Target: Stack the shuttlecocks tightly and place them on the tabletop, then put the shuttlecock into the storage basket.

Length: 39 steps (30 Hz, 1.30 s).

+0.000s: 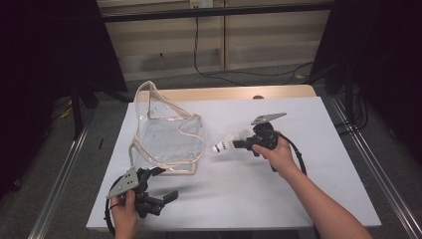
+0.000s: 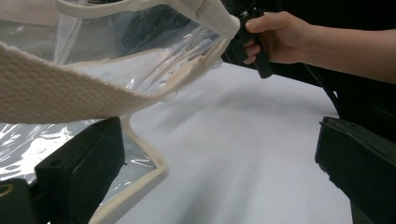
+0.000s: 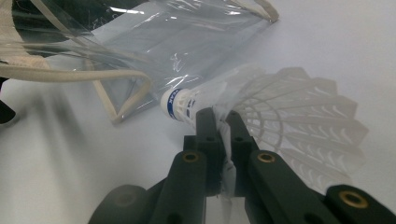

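A clear plastic bag [image 1: 166,132] with cream trim and straps stands slumped on the white table [image 1: 249,194], left of the middle. To its right, my right gripper [image 1: 238,145] is shut on a white shuttlecock [image 1: 225,145], with the cork pointing at the bag. In the right gripper view the jaws [image 3: 223,123] pinch the feather skirt of the shuttlecock [image 3: 289,112] just behind its blue-banded cork, and the bag [image 3: 177,42] lies ahead. My left gripper [image 1: 166,183] is open near the table's front left, by the bag's near corner. Its jaws [image 2: 219,163] stand wide apart, and the bag [image 2: 116,56] is by the left one.
Black curtains hang at both sides. Metal rails run along the table's left and right. A black cable [image 1: 239,74] trails over the floor behind the wooden far edge [image 1: 229,93]. The person's right hand [image 2: 280,37] shows beyond the bag in the left gripper view.
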Each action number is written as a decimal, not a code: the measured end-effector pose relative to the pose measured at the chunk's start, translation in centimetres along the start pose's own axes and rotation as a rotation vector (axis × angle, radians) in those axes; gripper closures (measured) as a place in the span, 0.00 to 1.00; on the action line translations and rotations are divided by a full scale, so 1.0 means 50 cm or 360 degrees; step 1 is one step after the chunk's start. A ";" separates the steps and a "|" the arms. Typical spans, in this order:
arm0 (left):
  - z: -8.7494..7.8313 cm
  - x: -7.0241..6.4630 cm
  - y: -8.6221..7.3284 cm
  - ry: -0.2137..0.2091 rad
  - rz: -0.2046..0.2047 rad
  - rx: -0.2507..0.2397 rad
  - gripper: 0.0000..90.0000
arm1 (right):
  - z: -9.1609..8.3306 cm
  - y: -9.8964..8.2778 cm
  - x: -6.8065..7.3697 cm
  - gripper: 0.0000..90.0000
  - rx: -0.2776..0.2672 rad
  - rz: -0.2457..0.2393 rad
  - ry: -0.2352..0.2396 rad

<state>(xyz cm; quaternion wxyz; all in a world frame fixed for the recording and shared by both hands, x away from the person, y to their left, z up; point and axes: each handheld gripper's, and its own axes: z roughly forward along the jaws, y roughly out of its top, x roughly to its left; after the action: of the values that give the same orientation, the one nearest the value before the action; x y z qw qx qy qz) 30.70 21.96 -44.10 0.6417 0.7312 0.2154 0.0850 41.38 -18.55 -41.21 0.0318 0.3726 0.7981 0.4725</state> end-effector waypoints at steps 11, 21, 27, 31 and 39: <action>0.002 0.000 0.001 -0.0003 0.0000 -0.0003 0.02 | -0.018 0.012 0.004 0.97 -0.0008 -0.0001 -0.0017; 0.003 0.001 -0.001 0.0000 -0.0009 -0.0003 0.02 | -0.030 0.017 0.008 0.97 -0.0018 -0.0012 -0.0017; 0.008 0.001 0.000 -0.0004 -0.0005 0.0002 0.02 | -0.039 0.021 0.008 0.97 -0.0030 -0.0011 -0.0007; 0.006 0.001 0.001 -0.0005 0.0001 0.0000 0.02 | -0.039 0.022 0.006 0.97 -0.0022 -0.0016 -0.0014; -0.003 -0.003 -0.001 0.0011 -0.0003 0.0005 0.02 | -0.046 0.031 0.015 0.97 -0.0007 -0.0044 -0.0001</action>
<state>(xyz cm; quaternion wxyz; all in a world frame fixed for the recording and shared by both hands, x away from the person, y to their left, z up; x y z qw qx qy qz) 30.51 22.04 -44.12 0.6398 0.7318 0.2183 0.0866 40.79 -19.34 -38.52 0.0396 0.3616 0.8021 0.4736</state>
